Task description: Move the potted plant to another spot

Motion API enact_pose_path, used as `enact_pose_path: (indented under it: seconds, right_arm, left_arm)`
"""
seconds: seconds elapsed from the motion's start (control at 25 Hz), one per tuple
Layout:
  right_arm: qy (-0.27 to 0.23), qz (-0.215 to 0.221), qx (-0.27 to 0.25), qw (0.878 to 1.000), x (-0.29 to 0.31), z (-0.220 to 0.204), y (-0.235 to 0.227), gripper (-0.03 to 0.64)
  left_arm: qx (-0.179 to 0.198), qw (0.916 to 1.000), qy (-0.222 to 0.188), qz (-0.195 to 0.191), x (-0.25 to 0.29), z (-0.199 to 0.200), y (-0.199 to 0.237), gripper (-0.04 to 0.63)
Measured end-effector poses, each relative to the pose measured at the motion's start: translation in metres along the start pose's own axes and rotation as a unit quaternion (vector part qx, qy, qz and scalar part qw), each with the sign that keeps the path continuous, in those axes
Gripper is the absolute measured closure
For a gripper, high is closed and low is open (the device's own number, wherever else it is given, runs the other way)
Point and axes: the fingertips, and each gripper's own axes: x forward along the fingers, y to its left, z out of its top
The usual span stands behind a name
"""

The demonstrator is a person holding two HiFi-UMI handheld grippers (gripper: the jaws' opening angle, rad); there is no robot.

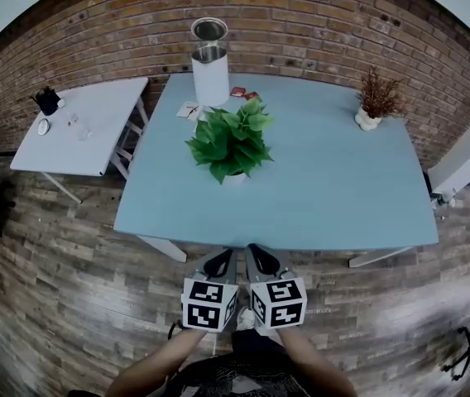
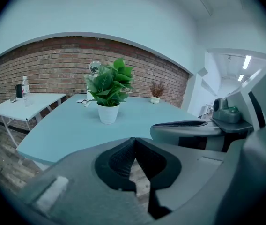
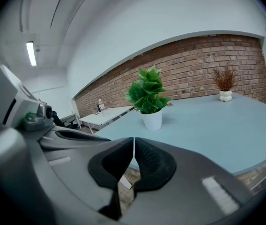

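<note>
- Potted plant (image 1: 231, 143): on the desk (image 1: 342, 197).
- Canister (image 1: 210, 69): just behind the potted plant, at the desk's far edge.
- Dried plant (image 1: 377, 99): well right of the potted plant.
- Smaller desk (image 1: 86, 131): left of the potted plant.

Red brick wall (image 1: 318, 23), 12 o'clock. Pale blue table (image 1: 342, 188), centre; white side table (image 1: 94, 131) at its 10 o'clock. Wood-plank floor (image 1: 53, 288), 6 to 9 o'clock; ceiling strip light (image 3: 31, 53), lit.

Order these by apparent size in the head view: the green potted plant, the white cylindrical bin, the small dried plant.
1. green potted plant
2. white cylindrical bin
3. small dried plant
Both others stand farther off, so true sizes may differ.
</note>
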Motion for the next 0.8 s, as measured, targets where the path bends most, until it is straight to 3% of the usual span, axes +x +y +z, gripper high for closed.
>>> enact_pose_path:
  seconds: [0.8]
  right_arm:
    - [0.011, 0.035, -0.026, 0.999, 0.051, 0.028, -0.034, 0.584]
  left_arm:
    - [-0.021, 0.9989, -0.002, 0.041, 0.047, 0.031, 0.025, 0.597]
